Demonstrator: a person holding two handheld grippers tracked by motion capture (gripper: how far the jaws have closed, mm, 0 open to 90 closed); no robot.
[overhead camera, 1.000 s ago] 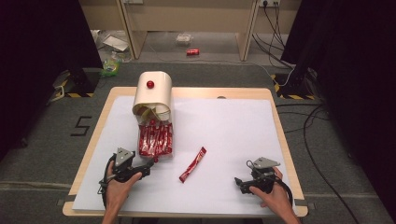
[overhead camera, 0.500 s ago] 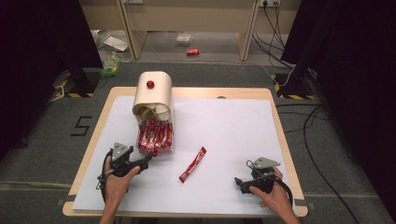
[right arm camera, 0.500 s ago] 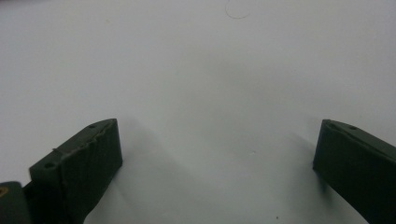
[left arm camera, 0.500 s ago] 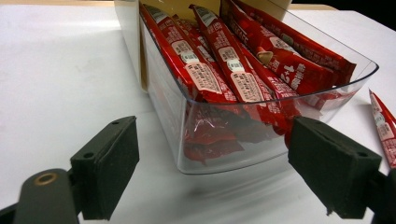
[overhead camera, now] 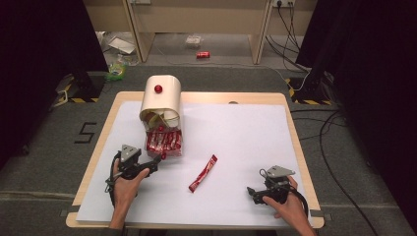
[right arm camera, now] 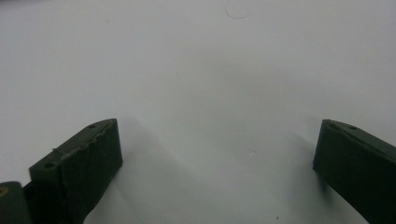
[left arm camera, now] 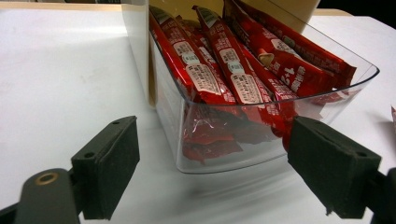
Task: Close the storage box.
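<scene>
The clear tray (left arm camera: 261, 140) of red sachets (left arm camera: 219, 70) juts from the cream dispenser (overhead camera: 161, 101) near the bench's (overhead camera: 246, 128) far left. The left gripper (overhead camera: 155, 163) sits just before the tray's rounded front edge, jaws spread wide and holding nothing, wider than that edge. One loose sachet (overhead camera: 203, 173) lies to the tray's right, apart from it. Well right of the tray, near the front edge, the right gripper (overhead camera: 252, 192) rests wide open over bare white surface.

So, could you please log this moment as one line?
left hand-held gripper: open, facing clear tray of red packets | right hand-held gripper: open, over table
</scene>
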